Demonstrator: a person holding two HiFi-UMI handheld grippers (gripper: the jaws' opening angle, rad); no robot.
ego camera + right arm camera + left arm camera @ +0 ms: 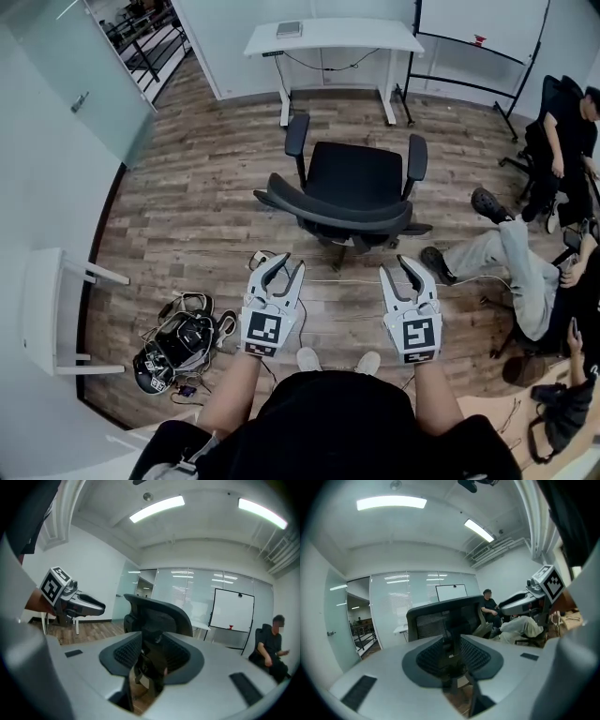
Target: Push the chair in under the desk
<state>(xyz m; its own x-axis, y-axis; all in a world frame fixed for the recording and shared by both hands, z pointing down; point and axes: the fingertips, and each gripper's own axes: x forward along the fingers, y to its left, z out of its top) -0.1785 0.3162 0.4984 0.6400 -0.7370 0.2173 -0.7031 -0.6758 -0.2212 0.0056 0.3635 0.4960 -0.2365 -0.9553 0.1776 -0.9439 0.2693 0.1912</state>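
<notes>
Left gripper [284, 269]: jaws slightly parted, nothing between them, just short of the chair back | Chair [352, 187]: on the wood floor [211, 187], back toward both grippers, seat facing the white counter [361, 36], well apart from it | Right gripper [403, 270]: jaws slightly parted, empty, near the chair back, not touching.
</notes>
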